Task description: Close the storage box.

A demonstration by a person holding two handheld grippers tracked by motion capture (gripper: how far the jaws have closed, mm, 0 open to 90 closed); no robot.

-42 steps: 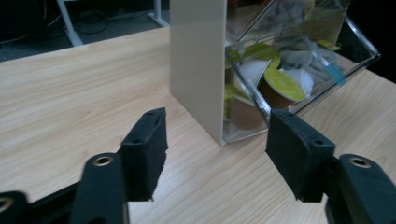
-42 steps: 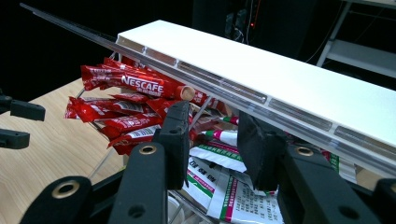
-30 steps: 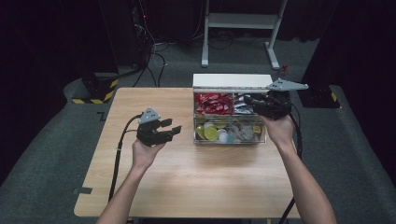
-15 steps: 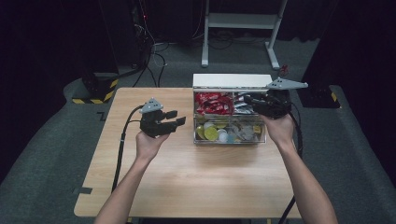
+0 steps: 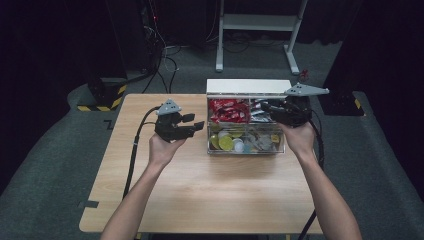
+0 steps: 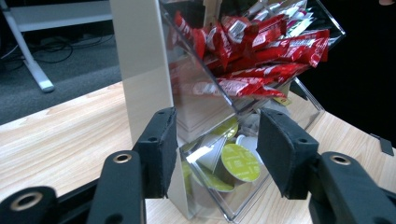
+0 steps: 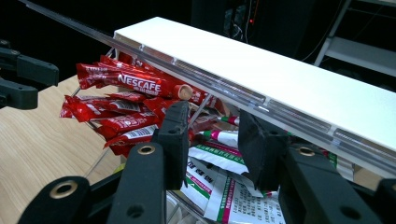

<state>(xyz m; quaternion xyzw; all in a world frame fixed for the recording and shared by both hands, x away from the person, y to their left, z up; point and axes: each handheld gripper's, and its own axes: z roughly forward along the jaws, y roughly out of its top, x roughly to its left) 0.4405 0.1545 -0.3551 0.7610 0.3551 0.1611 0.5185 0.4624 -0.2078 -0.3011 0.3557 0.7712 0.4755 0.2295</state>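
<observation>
Jaws of the left gripper (image 5: 192, 122) stand wide and empty. Over the last second it has lifted and swung toward the left side of the clear plastic compartment box (image 5: 245, 149) on the wooden table (image 5: 210, 190). An approach looks underway. The right gripper (image 5: 267, 107) has held still at the box's back right, jaws narrow astride a clear divider, pads not pressing.

The left gripper view frames lime-lidded coffee capsules (image 6: 239, 162) behind the wall. The right gripper view shows red stick sachets (image 7: 135, 84) under the raised white lid (image 7: 280, 79).
</observation>
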